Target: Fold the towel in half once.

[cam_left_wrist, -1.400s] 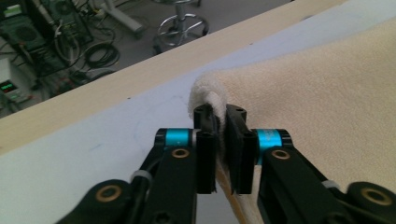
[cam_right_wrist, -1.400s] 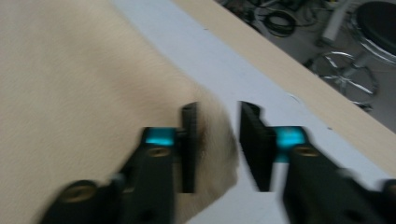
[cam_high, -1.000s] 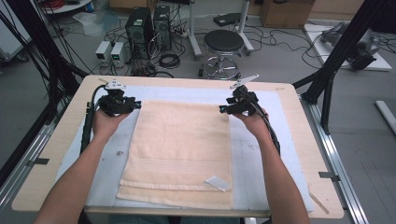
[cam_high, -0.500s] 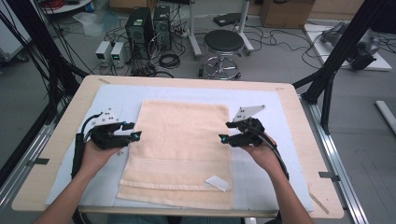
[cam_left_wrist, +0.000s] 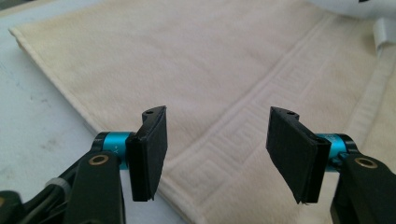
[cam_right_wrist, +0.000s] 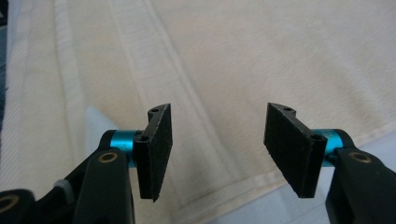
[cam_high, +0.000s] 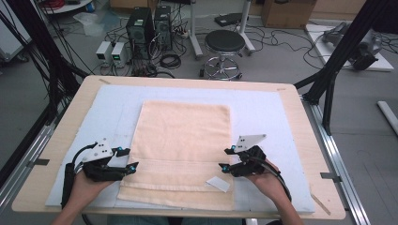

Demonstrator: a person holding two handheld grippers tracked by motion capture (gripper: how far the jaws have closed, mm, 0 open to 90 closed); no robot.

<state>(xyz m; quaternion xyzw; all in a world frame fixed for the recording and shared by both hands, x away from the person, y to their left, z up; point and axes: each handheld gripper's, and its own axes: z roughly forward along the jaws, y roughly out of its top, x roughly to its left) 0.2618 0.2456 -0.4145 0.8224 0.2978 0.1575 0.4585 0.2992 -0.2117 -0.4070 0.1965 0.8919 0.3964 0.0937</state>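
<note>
Looking down from the high view, the towel (cam_high: 180, 152) lies flat on the blue mat (cam_high: 267, 112) of the counter (cam_high: 300, 140), already folded, with a white tag (cam_high: 218, 183) near its front edge. The left tool (cam_high: 132, 159) sits at the towel's left side and the right tool (cam_high: 224, 159) at its right, both near the front. In the left gripper view, the left tool (cam_left_wrist: 217, 156) has just been opening; its jaws stand well apart over the towel's (cam_left_wrist: 196, 65) hem, nothing between them. In the right gripper view, the right tool (cam_right_wrist: 217, 151) is likewise open and empty above the towel (cam_right_wrist: 261, 56) edge. To fold again cleanly, each tool should likely dip to the front corner on its own side, pinch all layers together, and lift evenly so the edges stay aligned.
</note>
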